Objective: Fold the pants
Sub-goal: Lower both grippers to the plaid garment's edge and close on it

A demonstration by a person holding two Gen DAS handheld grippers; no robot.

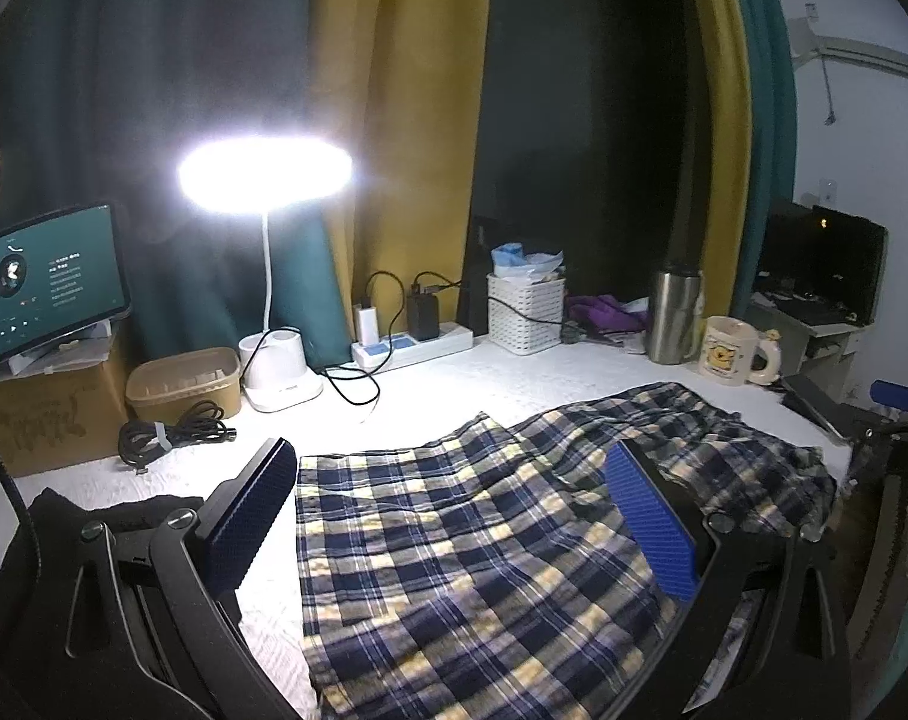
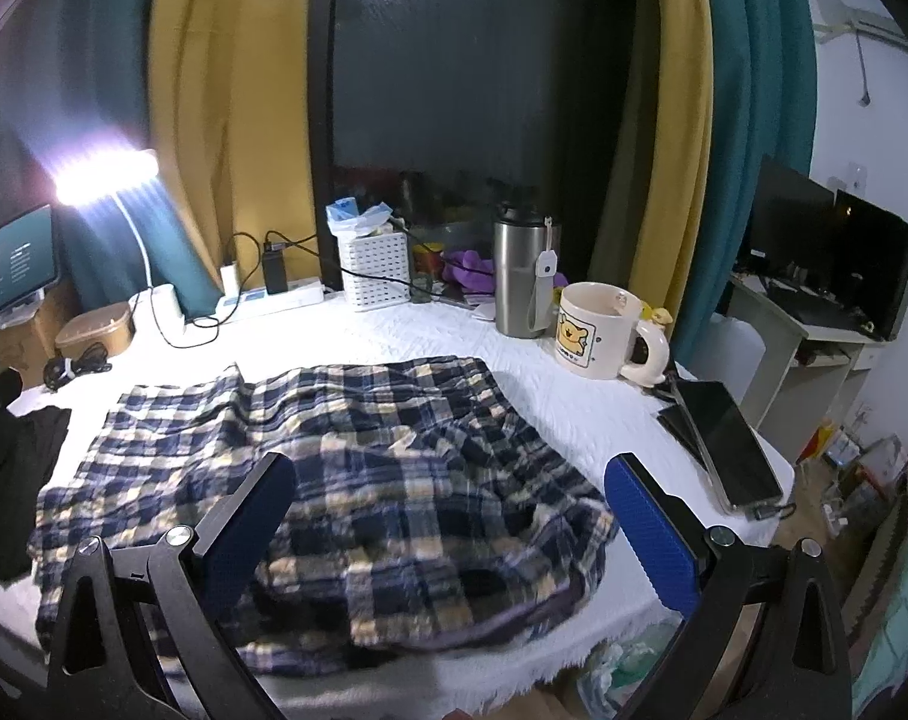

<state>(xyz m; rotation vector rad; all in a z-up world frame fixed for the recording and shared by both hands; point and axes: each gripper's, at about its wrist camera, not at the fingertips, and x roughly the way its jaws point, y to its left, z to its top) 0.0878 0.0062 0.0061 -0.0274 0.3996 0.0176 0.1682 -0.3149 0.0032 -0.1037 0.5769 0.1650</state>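
- The plaid pants (image 2: pixel 310 480) lie spread over the white tablecloth (image 2: pixel 544 396), legs toward 9 o'clock in the right wrist view and the bunched waistband toward 4 o'clock, near the table's front edge.
- Your left gripper (image 1: pixel 448 516) hovers over the leg end, jaws wide apart and holding nothing; the cloth shows between its 2 blue pads (image 1: pixel 652 528).
- Your right gripper (image 2: pixel 448 516) hangs above the rumpled waist, jaws likewise spread and empty.
- Judging by the wrinkles, you do well to smooth the waist flat before folding; otherwise the fold likely traps a lump.
- Pinch only the top hem layers at each end, and lift both ends evenly.
- Keep the swing clear of the mug (image 2: pixel 598 330) and steel tumbler (image 2: pixel 523 276) at 1 o'clock, and the phone (image 2: pixel 736 450) at 3 o'clock.
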